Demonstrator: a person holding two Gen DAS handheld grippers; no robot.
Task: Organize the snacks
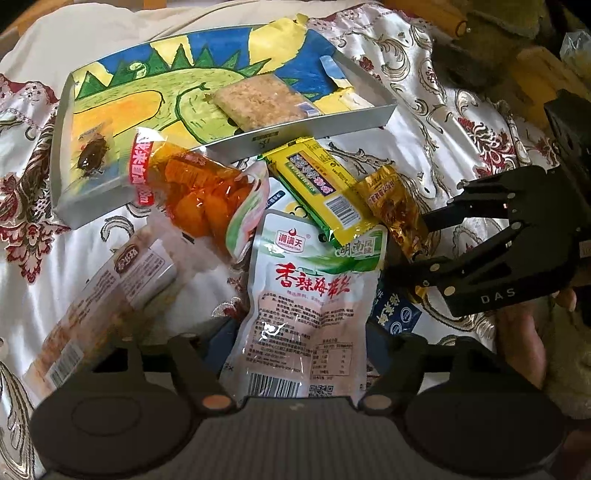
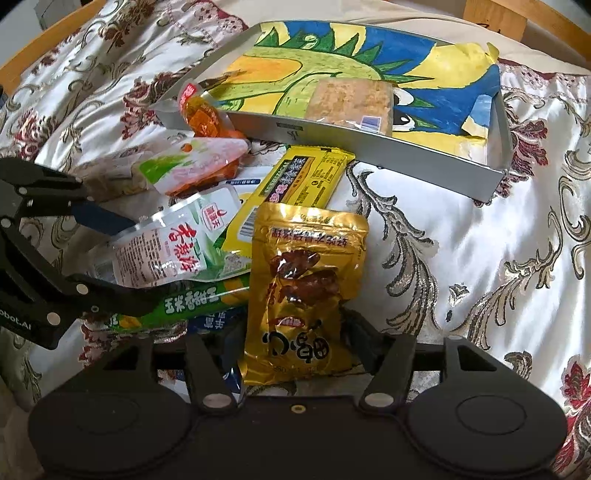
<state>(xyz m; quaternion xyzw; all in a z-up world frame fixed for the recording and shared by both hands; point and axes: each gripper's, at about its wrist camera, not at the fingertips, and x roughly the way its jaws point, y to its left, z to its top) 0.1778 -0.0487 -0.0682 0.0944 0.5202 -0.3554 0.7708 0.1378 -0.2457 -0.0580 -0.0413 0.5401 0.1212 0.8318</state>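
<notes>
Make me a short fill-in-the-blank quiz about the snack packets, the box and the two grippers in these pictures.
1. The only snack already inside the painted box is a pale ____ bar.
2. Between the right gripper fingers lies the ____ foil packet.
3. Between the left gripper fingers lies a white packet with ____ lettering.
4. The orange snack bag leans on the box's ____ wall.

Missing words: crumbly; gold; red; front

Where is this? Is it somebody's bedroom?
Probably a room at home, maybe a bedroom. The snack packets lie on a shiny flowered quilt, with a wooden frame at its edge, and a child-like drawing lines the box.
</notes>
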